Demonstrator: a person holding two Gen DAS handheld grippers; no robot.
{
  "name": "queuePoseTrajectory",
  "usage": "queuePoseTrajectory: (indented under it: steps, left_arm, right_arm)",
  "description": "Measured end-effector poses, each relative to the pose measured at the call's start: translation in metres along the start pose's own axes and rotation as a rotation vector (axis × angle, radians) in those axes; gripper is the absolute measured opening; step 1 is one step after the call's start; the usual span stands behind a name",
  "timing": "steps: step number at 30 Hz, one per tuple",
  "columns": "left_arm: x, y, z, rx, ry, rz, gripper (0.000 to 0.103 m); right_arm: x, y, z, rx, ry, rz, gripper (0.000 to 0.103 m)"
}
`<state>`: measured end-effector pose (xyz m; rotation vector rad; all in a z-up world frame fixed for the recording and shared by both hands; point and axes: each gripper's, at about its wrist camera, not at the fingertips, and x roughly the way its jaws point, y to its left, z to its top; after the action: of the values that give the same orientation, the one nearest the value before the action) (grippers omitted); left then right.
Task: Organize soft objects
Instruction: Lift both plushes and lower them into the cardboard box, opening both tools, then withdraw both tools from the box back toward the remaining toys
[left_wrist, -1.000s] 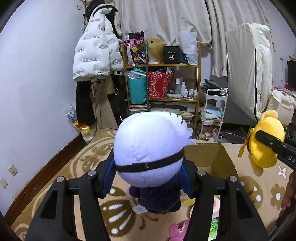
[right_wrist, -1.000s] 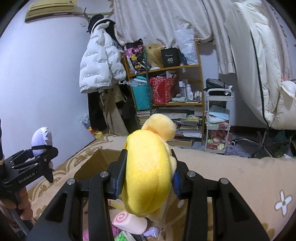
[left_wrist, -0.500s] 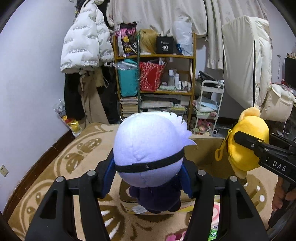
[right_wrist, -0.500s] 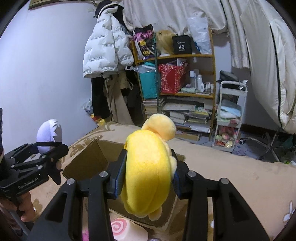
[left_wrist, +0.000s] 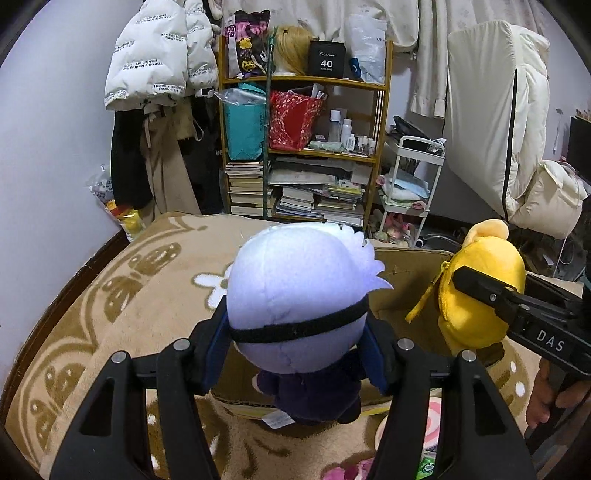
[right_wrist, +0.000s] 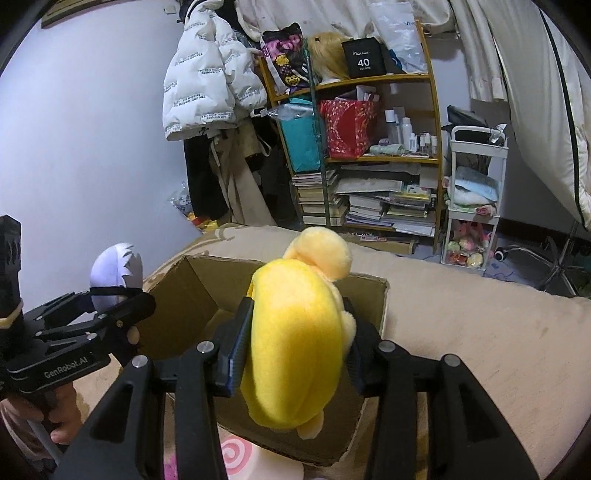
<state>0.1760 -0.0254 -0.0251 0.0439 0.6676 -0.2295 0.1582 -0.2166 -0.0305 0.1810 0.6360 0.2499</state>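
A plush doll (left_wrist: 295, 280) with a pale lavender head, black blindfold band and dark body sits between the blue pads of my left gripper (left_wrist: 295, 343). Its jaws are opening, but the pads still touch the head. It hangs over the near edge of an open cardboard box (left_wrist: 402, 280). My right gripper (right_wrist: 295, 332) has a yellow plush (right_wrist: 295, 339) between its pads. Its jaws are opening too, with the pads still against the plush, above the box (right_wrist: 192, 295). In the left wrist view the yellow plush (left_wrist: 480, 295) is at the right, level with the doll.
The box stands on a beige patterned blanket (left_wrist: 129, 295). A pink swirl plush (right_wrist: 236, 454) lies at its near side. Behind are a crowded wooden shelf (left_wrist: 303, 147), a white cart (left_wrist: 410, 177) and a hanging white puffer jacket (left_wrist: 159, 55). A hand (right_wrist: 62, 406) holds the left gripper.
Both grippers have come down and forward with their plushes, and the box now lies right below them. The two plushes have drawn closer to each other.
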Motion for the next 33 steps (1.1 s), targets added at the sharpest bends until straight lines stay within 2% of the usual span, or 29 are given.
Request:
queuePoseTrajectory:
  steps: [4,9,13,15,19,28,33]
  left_arm:
    - [0.000,-0.002,-0.001,0.004,0.005,-0.005,0.069]
    - [-0.004,-0.008,-0.002,0.025,-0.008,0.025,0.094]
    - [-0.012,-0.008,-0.004,0.017,-0.008,0.047,0.095]
    - [-0.018,-0.008,-0.005,0.025,-0.008,0.062,0.099]
    - [-0.031,-0.008,-0.006,0.032,0.002,0.069,0.101]
    - [-0.072,-0.011,-0.018,0.041,0.009,0.078,0.102]
    - [-0.099,-0.007,-0.031,-0.004,0.017,0.072,0.102]
  right_arm:
    - [-0.001,-0.002,0.002,0.005,-0.005,0.002,0.052]
    - [-0.004,-0.007,0.003,0.032,0.002,0.006,0.055]
    - [-0.010,-0.009,0.003,0.041,-0.003,0.002,0.070]
    - [-0.016,-0.009,0.003,0.047,-0.009,-0.004,0.084]
    - [-0.030,-0.004,0.003,0.047,-0.032,-0.010,0.101]
    - [-0.071,0.012,-0.006,0.047,-0.062,-0.026,0.103]
    - [-0.095,0.018,-0.015,0.055,-0.073,-0.038,0.103]
